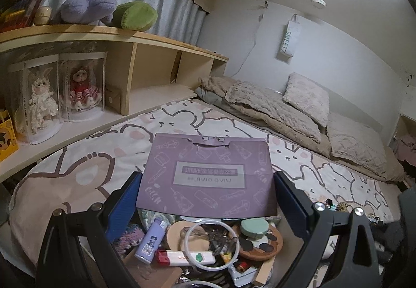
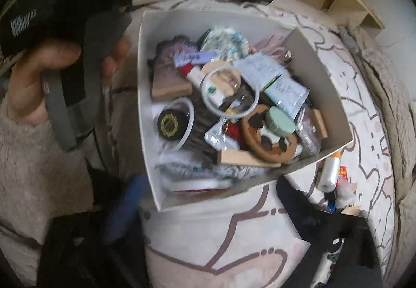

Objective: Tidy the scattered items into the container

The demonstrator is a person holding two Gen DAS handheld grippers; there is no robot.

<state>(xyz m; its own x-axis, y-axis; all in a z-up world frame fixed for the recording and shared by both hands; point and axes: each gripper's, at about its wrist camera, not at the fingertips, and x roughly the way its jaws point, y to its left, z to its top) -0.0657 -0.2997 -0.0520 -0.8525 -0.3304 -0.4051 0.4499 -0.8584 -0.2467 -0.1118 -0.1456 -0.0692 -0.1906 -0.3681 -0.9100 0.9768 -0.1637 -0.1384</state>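
Note:
A white cardboard box [image 2: 145, 106] sits on the bed, heaped with small items: a white ring [image 2: 230, 90], a mint round case [image 2: 280, 121], a black gold-printed jar [image 2: 170, 124] and a purple lighter [image 1: 150, 243]. Its purple lid flap [image 1: 205, 158] stands up at the far side. My left gripper [image 1: 208, 179] is open, blue pads spread wide over the box's near end. My right gripper [image 2: 210, 199] points steeply down at the box's near corner, open, with nothing between its fingers. A small clear bottle [image 2: 330, 171] and a red packet [image 2: 343, 173] lie on the sheet beside the box.
The cartoon-print sheet [image 1: 78, 171] covers the bed. A wooden shelf [image 1: 156, 41] with boxed dolls and plush toys runs along one side. Beige blankets and a pillow [image 1: 306, 98] lie at the far end. A hand [image 2: 33, 75] in a fluffy sleeve holds the left gripper.

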